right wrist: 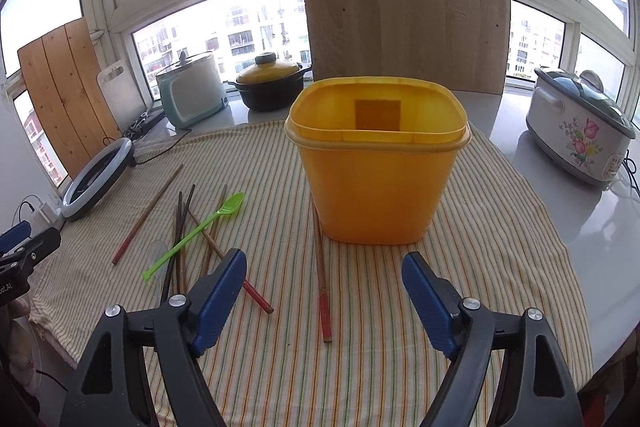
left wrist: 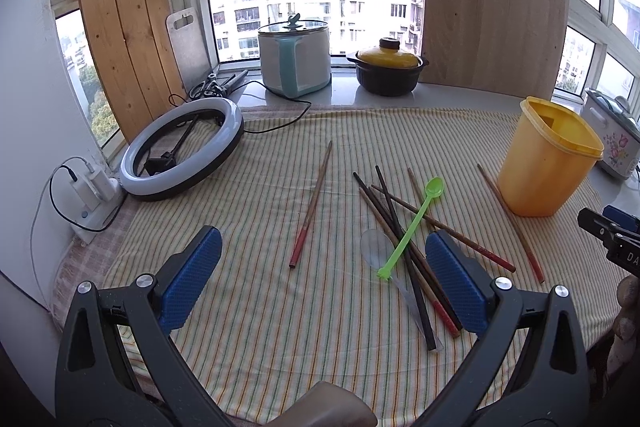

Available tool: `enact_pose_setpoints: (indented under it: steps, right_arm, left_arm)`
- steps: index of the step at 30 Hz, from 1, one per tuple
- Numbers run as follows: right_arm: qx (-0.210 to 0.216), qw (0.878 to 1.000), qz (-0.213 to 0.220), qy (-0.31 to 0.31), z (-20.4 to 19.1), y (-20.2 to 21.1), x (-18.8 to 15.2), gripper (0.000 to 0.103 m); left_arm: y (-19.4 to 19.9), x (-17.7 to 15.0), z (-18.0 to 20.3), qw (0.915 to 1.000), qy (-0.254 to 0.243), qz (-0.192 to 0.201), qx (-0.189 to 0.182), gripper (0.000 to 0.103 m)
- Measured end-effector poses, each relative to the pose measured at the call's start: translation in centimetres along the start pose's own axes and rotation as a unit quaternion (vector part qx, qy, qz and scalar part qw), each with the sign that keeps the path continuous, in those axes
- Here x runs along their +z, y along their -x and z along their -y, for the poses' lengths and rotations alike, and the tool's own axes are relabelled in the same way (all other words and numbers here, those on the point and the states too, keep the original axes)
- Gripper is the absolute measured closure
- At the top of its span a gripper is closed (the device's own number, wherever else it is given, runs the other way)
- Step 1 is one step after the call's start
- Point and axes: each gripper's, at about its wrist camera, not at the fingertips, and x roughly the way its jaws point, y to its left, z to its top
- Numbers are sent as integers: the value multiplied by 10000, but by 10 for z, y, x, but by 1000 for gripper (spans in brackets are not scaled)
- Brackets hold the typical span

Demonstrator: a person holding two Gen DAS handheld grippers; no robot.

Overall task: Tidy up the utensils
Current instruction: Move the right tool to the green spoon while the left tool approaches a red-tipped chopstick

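Window-side table under a striped cloth (right wrist: 380,367). Tall yellow plastic bin (right wrist: 378,163) near the far right edge, empty. Right gripper (right wrist: 324,301) wide, empty; red-tipped wooden chopstick (right wrist: 321,287) lies between its jaws, long axis toward the bin. Left gripper (left wrist: 322,277) wide, empty.

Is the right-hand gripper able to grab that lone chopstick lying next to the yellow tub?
Probably yes. The right gripper is open and empty, and the chopstick lies flat on the striped cloth right between its blue fingers. The yellow tub stands just behind, beside the chopstick's far end, not over it.
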Motion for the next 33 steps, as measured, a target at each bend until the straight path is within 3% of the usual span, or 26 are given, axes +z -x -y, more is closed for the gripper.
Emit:
enact_pose_setpoints:
  steps: [4,8,14,19,23,33]
  right_arm:
    - [196,9994,-271,-6,6,-15,1,37]
    - [419,9979,-421,240,-3,-22,4,37]
    - [743,9943,-567,515,-24,-30,8,38]
    - [887,9906,-771,702,-50,-45,16,43]
    - [893,9887,-950,739,-71,-65,25,46]
    - [921,9826,-1546,463,-99,-126,45,66]
  left_arm:
    - [-10,2,-13,9999,5,-23,149,0]
    - [-23,1,-24,9995,-47,-146,265,0]
    - [-43,-5,-35,9992,-71,-380,64,2]
    - [-60,-2,-38,9978,-83,-574,-319,18]
    - [-79,4,-43,9957,0,-721,-590,38]
    - [-133,16,-38,9879,-49,-1208,-967,63]
